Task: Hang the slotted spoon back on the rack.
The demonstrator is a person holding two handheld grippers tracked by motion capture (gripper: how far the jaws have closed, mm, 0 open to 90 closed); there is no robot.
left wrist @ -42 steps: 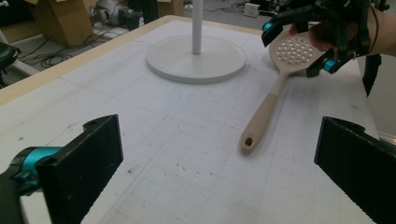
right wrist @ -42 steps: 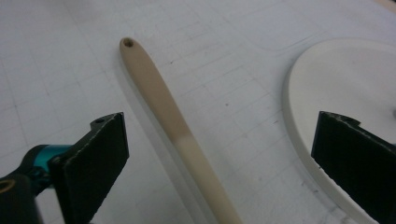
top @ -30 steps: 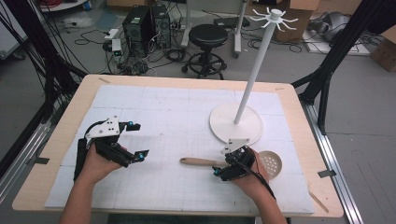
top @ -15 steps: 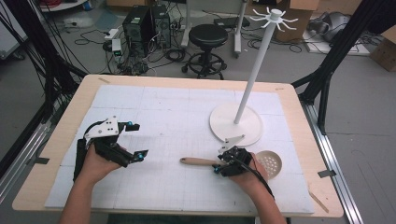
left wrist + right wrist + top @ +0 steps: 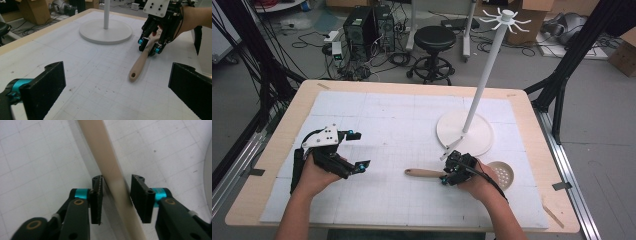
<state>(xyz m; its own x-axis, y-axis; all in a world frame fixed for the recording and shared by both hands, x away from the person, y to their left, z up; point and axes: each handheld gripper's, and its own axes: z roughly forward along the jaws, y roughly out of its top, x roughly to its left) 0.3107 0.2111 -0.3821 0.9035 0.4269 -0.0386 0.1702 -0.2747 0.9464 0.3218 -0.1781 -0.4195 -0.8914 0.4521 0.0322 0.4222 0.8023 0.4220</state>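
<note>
Two handheld grippers work over a white gridded mat (image 5: 402, 125) on a wooden table (image 5: 277, 150), cables and a black stool (image 5: 434, 40) on the floor beyond. Just beside the white stand (image 5: 464, 132), the right gripper (image 5: 451, 175) straddles a wooden-handled skimmer (image 5: 424, 173) lying flat, jaws slightly apart with a gap showing on one side. Well left of the stand, the left gripper (image 5: 357, 150) gapes wide, holding nothing.
</note>
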